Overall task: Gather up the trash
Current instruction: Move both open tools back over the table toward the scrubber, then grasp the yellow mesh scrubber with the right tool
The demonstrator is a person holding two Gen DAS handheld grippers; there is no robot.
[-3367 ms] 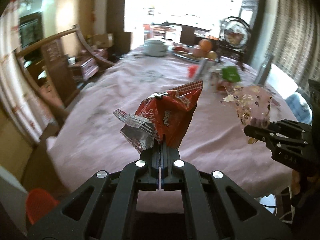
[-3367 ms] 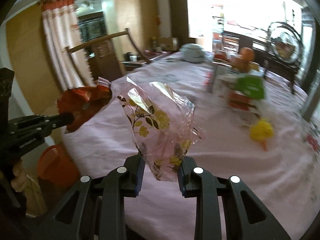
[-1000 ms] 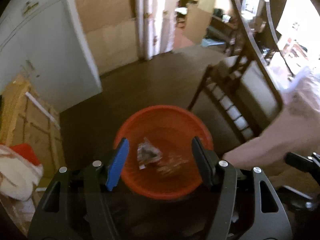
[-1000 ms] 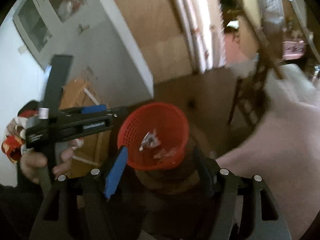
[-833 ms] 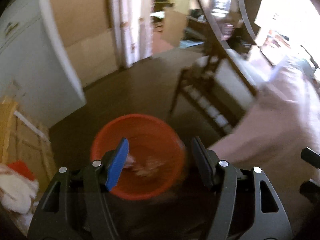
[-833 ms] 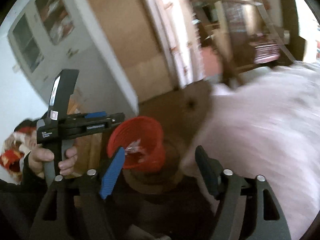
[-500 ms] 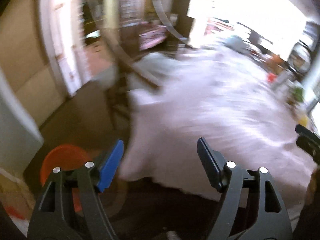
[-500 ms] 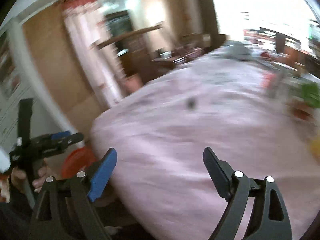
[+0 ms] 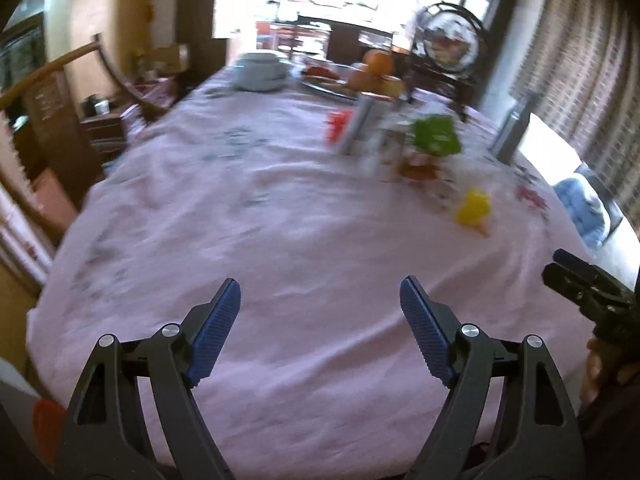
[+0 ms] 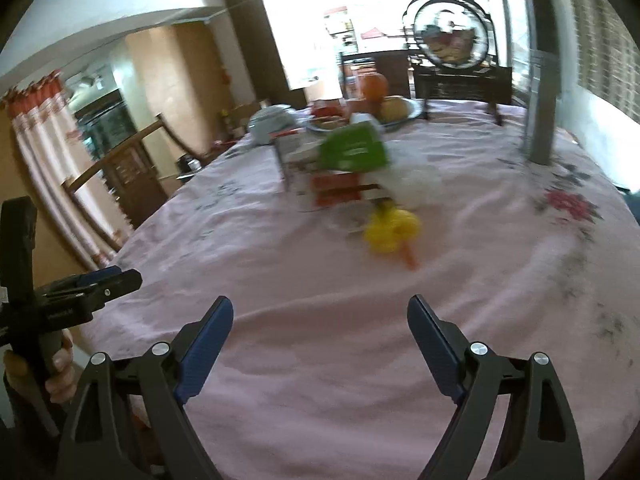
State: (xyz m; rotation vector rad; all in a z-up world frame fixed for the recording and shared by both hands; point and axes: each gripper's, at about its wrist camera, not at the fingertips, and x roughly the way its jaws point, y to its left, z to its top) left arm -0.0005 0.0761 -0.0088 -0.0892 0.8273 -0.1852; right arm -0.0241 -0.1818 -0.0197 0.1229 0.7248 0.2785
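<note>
My left gripper (image 9: 319, 280) hangs over the near edge of the pink-clothed table (image 9: 280, 220); its jaws are opening and nothing is between them. My right gripper (image 10: 319, 297) stands open and empty over the same cloth (image 10: 320, 280), to the right of the left gripper (image 10: 100, 280). Far ahead lie a crumpled yellow wrapper (image 9: 474, 212) (image 10: 392, 226), a green packet (image 9: 436, 136) (image 10: 354, 148) and a red-and-white packet (image 10: 336, 190), all blurred. A sliver of the orange bin (image 9: 48, 420) shows at the lower left, below the table.
At the far end stand a white pot (image 9: 260, 70), a plate of fruit (image 9: 376, 64) and a round ornament on a stand (image 9: 450, 48). A grey metal cylinder (image 10: 540, 108) rises at the right. A wooden chair (image 9: 60, 92) stands left of the table.
Both grippers swung from above the orange bin on the floor up and round to the table, with jaws wider. The red packet and floral bag held earlier are out of the jaws.
</note>
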